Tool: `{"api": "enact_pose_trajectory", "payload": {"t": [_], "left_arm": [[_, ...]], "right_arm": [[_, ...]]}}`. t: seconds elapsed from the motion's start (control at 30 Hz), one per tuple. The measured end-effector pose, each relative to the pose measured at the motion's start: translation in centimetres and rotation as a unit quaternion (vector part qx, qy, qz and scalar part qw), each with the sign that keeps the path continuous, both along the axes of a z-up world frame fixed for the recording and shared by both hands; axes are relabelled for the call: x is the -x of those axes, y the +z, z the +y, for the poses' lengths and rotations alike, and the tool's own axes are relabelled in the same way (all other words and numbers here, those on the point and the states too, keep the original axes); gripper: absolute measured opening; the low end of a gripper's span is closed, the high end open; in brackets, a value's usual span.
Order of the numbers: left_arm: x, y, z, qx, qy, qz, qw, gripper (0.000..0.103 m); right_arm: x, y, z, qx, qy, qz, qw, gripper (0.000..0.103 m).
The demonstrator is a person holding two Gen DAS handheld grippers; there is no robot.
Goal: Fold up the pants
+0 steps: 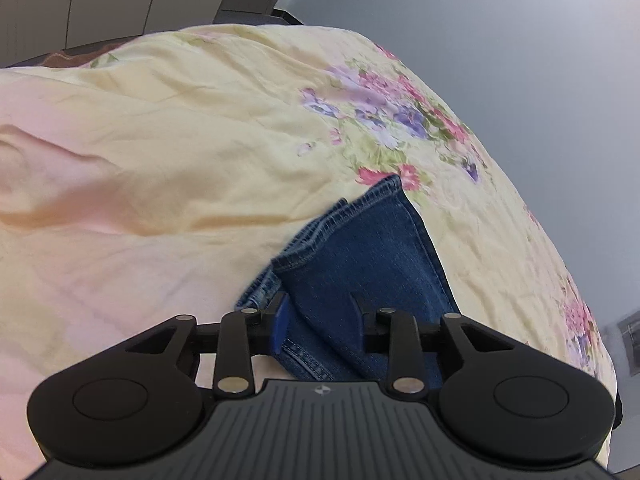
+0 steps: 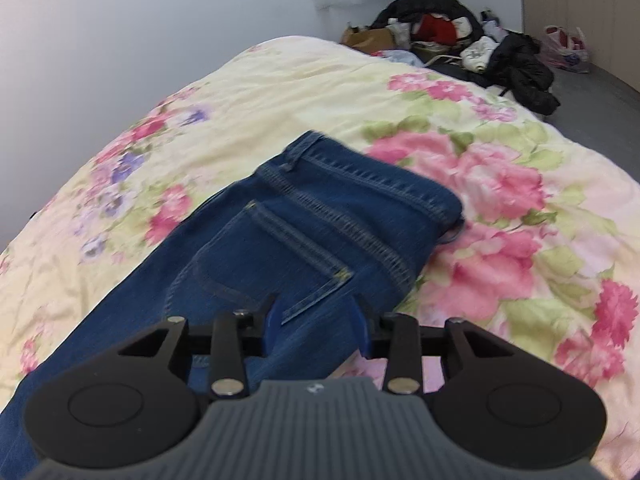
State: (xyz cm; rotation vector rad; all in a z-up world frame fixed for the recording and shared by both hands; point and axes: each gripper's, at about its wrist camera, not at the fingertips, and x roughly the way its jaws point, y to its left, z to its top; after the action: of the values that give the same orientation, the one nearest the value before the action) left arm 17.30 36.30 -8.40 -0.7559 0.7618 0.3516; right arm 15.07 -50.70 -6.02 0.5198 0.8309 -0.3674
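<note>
Floral quilt point(image 2: 500, 184) covers the bed. Beyond its far edge: heap of dark clothing point(image 2: 516, 64), a plastic bag point(image 2: 566, 46), possibly a cardboard box point(image 2: 366, 36).

No readable text, label or number anywhere.

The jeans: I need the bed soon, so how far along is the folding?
Done: jeans lie lengthwise, legs stacked, hems together on the quilt. In hand: nothing; left tool and right tool are open. Left: folding hems toward the waistband.
</note>
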Motion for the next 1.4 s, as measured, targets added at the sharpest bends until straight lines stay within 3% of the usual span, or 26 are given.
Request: {"api": "enact_pose_trajectory", "payload": {"t": [0.23, 0.47, 0.6, 0.73, 0.8, 0.87, 0.93, 1.0, 1.1, 1.17, 1.27, 1.33, 1.4], "left_arm": [[-1.4, -3.7, 0.2, 0.01, 0.023, 0.022, 0.9994, 0.035], [-2.0, -4.7, 0.9, -0.002, 0.032, 0.0, 0.9995, 0.035], [-2.3, -4.9, 0.9, -0.006, 0.034, -0.003, 0.9994, 0.034], [-2.6, -4.8, 0.7, -0.019, 0.027, -0.009, 0.9994, 0.015], [-2.8, -4.5, 0.4, -0.029, 0.019, -0.01, 0.9994, 0.009], [-3.0, -3.7, 0.2, -0.037, 0.018, -0.011, 0.9991, 0.004], [-3.2, -2.2, -0.2, -0.049, 0.018, -0.02, 0.9984, 0.002], [-3.0, 0.1, -0.5, -0.065, 0.017, -0.04, 0.9969, 0.001], [-2.5, 3.8, -1.0, -0.078, 0.012, -0.066, 0.9947, 0.001], [-2.5, 4.0, -1.2, -0.109, 0.005, -0.043, 0.9931, 0.001], [-2.7, 0.8, -0.9, -0.121, 0.008, 0.028, 0.9923, 0.001], [-2.4, -1.5, -0.2, -0.098, 0.017, 0.041, 0.9942, 0.001], [-1.8, -3.3, 0.4, -0.081, 0.028, 0.059, 0.9946, 0.011]], "right_arm": [[1.6, -0.3, 8.8, -0.006, 0.105, 0.008, 0.994, 0.034], [3.1, -1.4, 15.5, 0.001, 0.167, 0.052, 0.985, 0.034], [3.1, -3.4, 18.6, 0.07, 0.189, 0.096, 0.975, 0.035], [2.8, -5.0, 20.6, 0.206, 0.211, 0.12, 0.948, 0.047], [2.4, -5.2, 20.5, 0.23, 0.216, 0.12, 0.941, 0.047], [1.7, -5.4, 19.9, 0.217, 0.215, 0.125, 0.944, 0.041], [1.3, -5.4, 19.5, 0.225, 0.212, 0.128, 0.942, 0.013], [1.3, -4.7, 18.8, 0.219, 0.205, 0.108, 0.948, 0.0], [1.6, -2.8, 17.3, 0.204, 0.18, 0.067, 0.96, 0.0], [1.7, -2.0, 17.0, 0.226, 0.167, 0.056, 0.958, 0.0], [1.6, -2.3, 15.7, 0.225, 0.151, 0.074, 0.96, 0.0], [1.7, -2.7, 14.3, 0.229, 0.133, 0.085, 0.96, 0.0], [2.1, -3.1, 12.4, 0.19, 0.116, 0.098, 0.97, 0.0]]}}
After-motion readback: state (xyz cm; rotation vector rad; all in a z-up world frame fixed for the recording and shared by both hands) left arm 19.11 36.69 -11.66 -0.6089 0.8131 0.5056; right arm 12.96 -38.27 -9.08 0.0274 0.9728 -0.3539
